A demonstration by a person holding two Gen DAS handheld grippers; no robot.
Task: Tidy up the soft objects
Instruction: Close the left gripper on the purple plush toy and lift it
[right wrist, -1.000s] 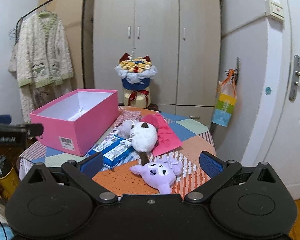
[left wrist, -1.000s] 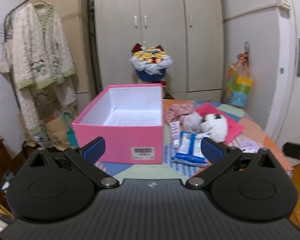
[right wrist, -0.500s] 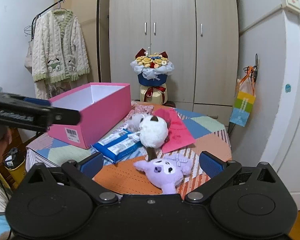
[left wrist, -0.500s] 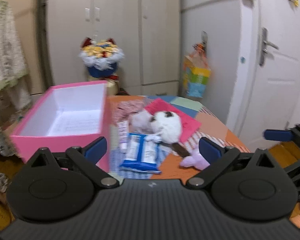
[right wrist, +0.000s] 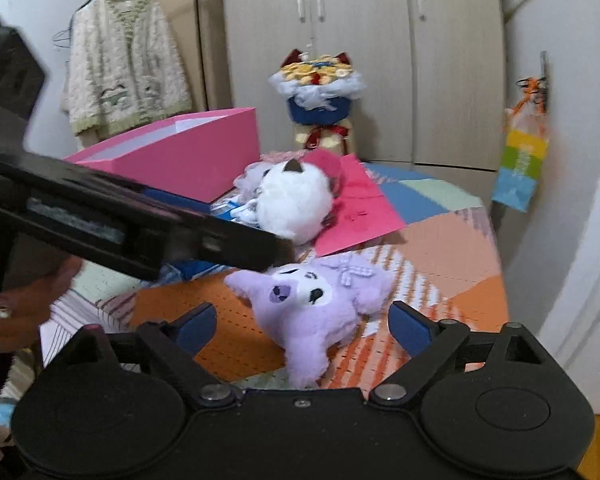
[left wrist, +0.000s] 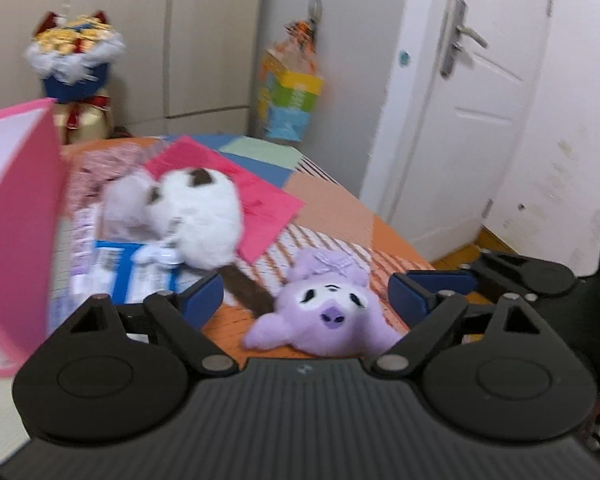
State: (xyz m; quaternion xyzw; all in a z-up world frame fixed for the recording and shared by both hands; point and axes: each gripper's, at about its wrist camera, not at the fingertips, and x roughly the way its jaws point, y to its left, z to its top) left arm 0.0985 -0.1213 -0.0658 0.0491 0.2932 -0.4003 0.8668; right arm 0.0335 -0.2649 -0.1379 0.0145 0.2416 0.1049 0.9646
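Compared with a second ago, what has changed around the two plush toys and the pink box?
Both grippers have swung in and come down on the purple plush. The left gripper turned away from the pink box toward it; the right gripper now frames it too. Both pairs of jaws have just been closing slightly, open, not pressing on the plush. Purple plush, white plush and box lie as before.
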